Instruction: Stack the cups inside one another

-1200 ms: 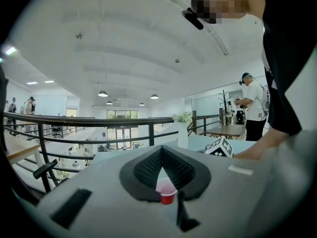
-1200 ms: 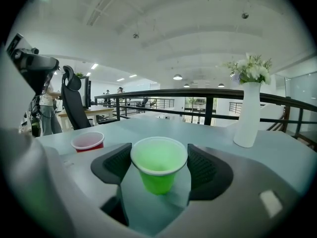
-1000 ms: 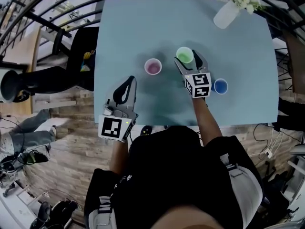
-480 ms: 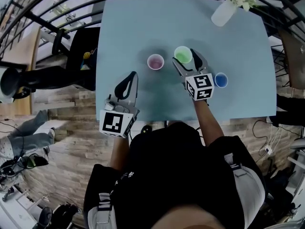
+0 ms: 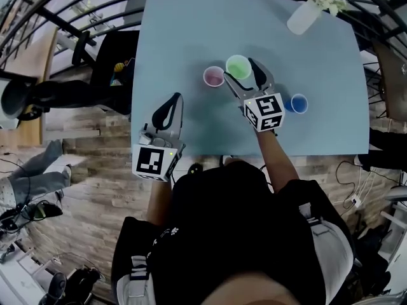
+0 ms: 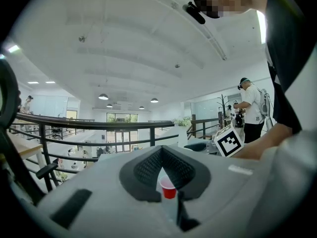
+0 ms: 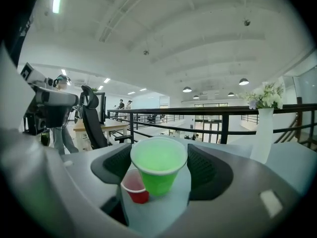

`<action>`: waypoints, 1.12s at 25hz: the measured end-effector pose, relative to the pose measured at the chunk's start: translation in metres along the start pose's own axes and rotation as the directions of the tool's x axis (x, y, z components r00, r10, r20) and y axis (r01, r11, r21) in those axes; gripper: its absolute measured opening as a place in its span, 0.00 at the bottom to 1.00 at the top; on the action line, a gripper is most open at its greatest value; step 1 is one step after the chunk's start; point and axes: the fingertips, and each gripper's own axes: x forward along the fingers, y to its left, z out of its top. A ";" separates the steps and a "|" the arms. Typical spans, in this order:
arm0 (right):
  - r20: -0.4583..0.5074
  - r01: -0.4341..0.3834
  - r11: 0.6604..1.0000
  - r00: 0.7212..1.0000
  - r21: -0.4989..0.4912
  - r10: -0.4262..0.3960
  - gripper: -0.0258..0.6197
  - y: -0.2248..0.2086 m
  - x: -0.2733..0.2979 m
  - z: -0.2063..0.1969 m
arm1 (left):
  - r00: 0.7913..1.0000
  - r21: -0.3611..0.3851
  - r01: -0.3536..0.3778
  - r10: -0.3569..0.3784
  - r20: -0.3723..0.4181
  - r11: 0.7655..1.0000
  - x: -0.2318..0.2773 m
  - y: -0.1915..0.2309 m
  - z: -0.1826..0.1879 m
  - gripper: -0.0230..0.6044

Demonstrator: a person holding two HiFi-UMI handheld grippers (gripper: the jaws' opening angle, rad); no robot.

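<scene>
A green cup (image 5: 238, 67) sits between the jaws of my right gripper (image 5: 239, 72), which is shut on it and holds it just above the light blue table (image 5: 184, 37). In the right gripper view the green cup (image 7: 158, 165) fills the gap between the pads, with the pink-red cup (image 7: 134, 186) lower and to its left. That pink-red cup (image 5: 213, 76) stands on the table close beside the green one. A blue cup (image 5: 296, 103) stands to the right of my right gripper. My left gripper (image 5: 176, 99) is shut and empty near the table's front edge, pointing towards the pink-red cup (image 6: 168, 188).
A white vase with flowers (image 5: 306, 13) stands at the table's far right corner. A black chair (image 5: 108, 62) is off the table's left edge. A black railing runs beyond the table's far side.
My right gripper has lifted the green cup and carried it left, closer to the pink-red cup. The left gripper has crept slightly forward.
</scene>
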 end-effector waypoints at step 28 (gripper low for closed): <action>-0.113 -0.189 0.981 0.977 -0.050 0.182 0.58 0.054 0.053 -0.040 | 0.988 -0.032 -0.153 0.152 -0.031 0.988 -0.022 0.037 -0.010 0.01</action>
